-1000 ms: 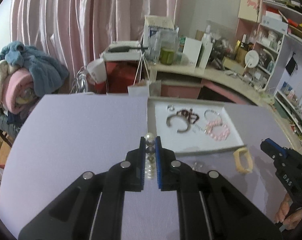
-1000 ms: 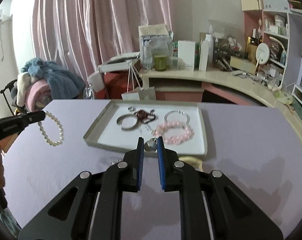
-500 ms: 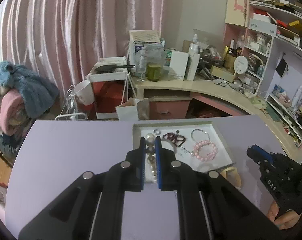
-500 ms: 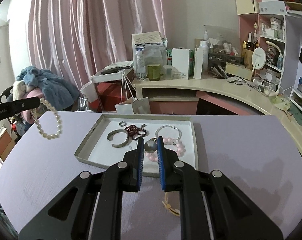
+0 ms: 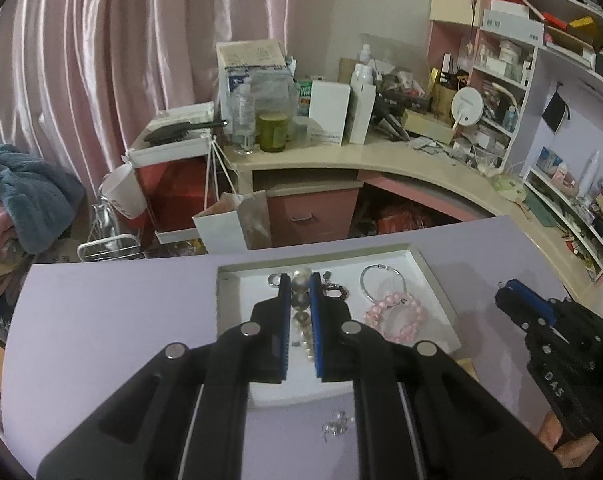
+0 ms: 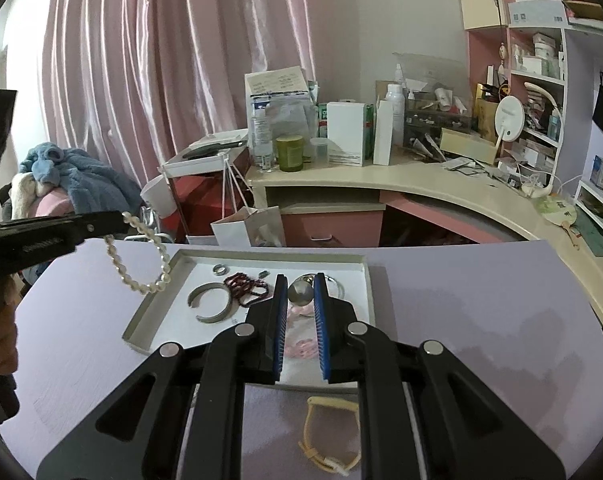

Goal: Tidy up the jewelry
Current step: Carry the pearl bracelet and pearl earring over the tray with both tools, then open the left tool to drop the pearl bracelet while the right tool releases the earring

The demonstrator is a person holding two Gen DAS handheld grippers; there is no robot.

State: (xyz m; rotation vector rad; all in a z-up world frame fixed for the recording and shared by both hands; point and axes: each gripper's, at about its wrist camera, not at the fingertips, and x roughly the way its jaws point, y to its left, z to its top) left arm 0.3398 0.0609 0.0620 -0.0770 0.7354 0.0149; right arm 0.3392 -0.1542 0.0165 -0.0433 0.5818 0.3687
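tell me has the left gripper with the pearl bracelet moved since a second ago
Yes. The left gripper has carried the pearl bracelet from beside the tray to above its left edge.

The tray [image 6: 365, 280] sits on the bench [image 6: 481, 300]. In it — a cuff [image 6: 209, 304] at left, a small ring [image 6: 220, 269] behind the cuff, a bead bracelet [image 5: 395, 316] at right. A strap [image 6: 333, 436] lies on the bench before the tray; a pearl strand [image 6: 141, 264] hangs over the tray's left edge.

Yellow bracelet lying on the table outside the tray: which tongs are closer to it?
Right. The right tongs, gripping a silver ball, hover almost over the yellow bracelet; the left tongs, holding the pearl bracelet, hang across the tray.
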